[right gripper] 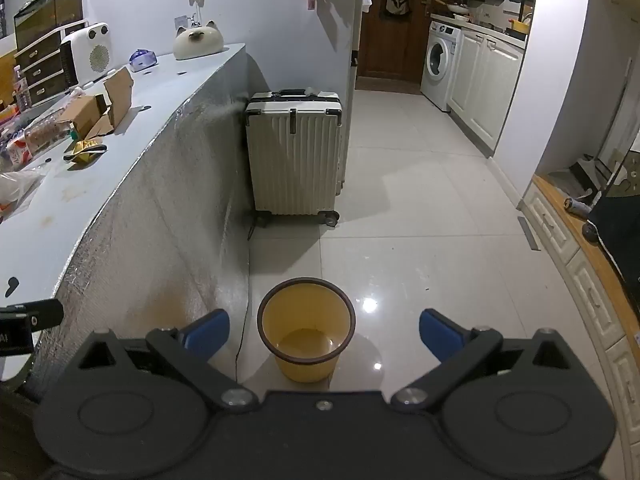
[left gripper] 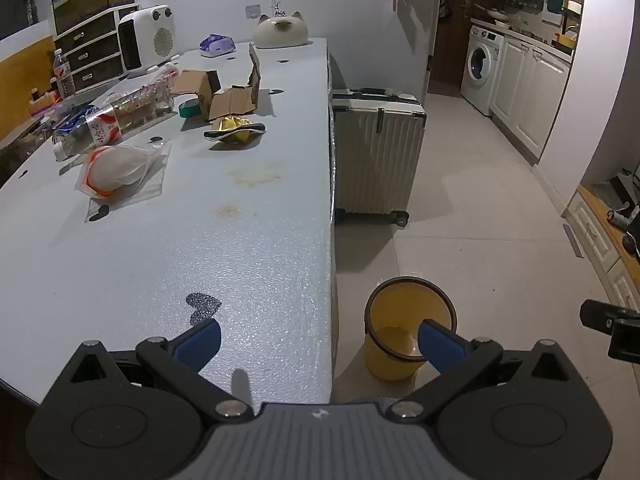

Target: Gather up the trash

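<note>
The left gripper (left gripper: 320,344) sits nearest, its blue pads spread wide with nothing between them, hanging over the near end of the table (left gripper: 248,280). The right gripper (right gripper: 324,334) is likewise wide open and empty, angled down toward the floor just off the table's end.

The yellow bin (right gripper: 306,330) stands on the tiled floor close beside the table's foil-clad side, open mouth up, with nothing visible inside it. From the left wrist view the same yellow bin (left gripper: 400,332) appears just past the table's edge, partly behind the gripper's right finger.

On the table, the near stretch is bare apart from stains and small dark marks. Farther along the table lies the trash: a clear plastic bag with orange trim (left gripper: 120,172), then a plastic bottle (left gripper: 88,132) on its side next to it, a crumpled gold wrapper (left gripper: 234,130) toward the table's middle, and behind that a torn cardboard box (left gripper: 228,92) with a green tape roll (left gripper: 188,109) touching its left side.

At the table's far end stand a white heater (left gripper: 146,38), a set of small drawers (left gripper: 90,48) and a cat-shaped ornament (left gripper: 282,30). Beyond the table's far side, on the floor, a white suitcase (right gripper: 294,152) stands upright against the wall.
</note>
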`<state>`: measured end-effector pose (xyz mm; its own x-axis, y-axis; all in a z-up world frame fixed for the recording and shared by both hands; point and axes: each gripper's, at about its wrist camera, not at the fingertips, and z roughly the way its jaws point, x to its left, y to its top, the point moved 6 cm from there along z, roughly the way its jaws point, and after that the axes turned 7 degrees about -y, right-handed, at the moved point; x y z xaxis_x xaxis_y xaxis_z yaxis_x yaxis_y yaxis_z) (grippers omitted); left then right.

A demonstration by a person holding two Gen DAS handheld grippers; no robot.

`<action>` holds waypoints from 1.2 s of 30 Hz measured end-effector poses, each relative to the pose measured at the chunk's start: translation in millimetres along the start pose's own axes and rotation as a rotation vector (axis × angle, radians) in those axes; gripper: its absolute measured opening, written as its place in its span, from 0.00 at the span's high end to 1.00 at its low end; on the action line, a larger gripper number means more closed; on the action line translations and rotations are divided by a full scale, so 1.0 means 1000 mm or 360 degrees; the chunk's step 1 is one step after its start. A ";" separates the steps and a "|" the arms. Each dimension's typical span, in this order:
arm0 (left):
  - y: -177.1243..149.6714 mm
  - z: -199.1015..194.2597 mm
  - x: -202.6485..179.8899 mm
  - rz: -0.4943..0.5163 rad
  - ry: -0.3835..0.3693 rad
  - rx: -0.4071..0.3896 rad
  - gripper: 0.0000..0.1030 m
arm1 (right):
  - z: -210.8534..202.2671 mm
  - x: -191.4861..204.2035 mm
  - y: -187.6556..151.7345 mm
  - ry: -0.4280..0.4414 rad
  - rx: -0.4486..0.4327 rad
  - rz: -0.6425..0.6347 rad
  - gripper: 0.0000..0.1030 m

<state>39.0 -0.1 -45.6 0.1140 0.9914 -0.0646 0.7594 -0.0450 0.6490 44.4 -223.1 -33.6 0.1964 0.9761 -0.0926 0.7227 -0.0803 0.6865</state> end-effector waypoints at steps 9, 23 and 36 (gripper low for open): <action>0.002 0.000 0.001 0.0001 -0.0005 -0.0013 0.00 | -0.003 0.000 0.000 -0.0012 -0.0015 -0.0005 0.01; 0.005 0.000 0.001 0.0001 -0.0014 -0.0025 0.00 | -0.005 0.001 -0.001 -0.0015 -0.0020 -0.0003 0.01; 0.002 -0.003 0.000 -0.0003 -0.0018 -0.0033 0.00 | -0.008 -0.002 0.001 -0.0016 -0.0023 -0.0002 0.01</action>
<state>38.5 -0.2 -42.5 0.1198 0.9900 -0.0744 0.7462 -0.0404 0.6644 39.4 -223.1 -26.9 0.2023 0.9741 -0.1007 0.7131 -0.0760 0.6969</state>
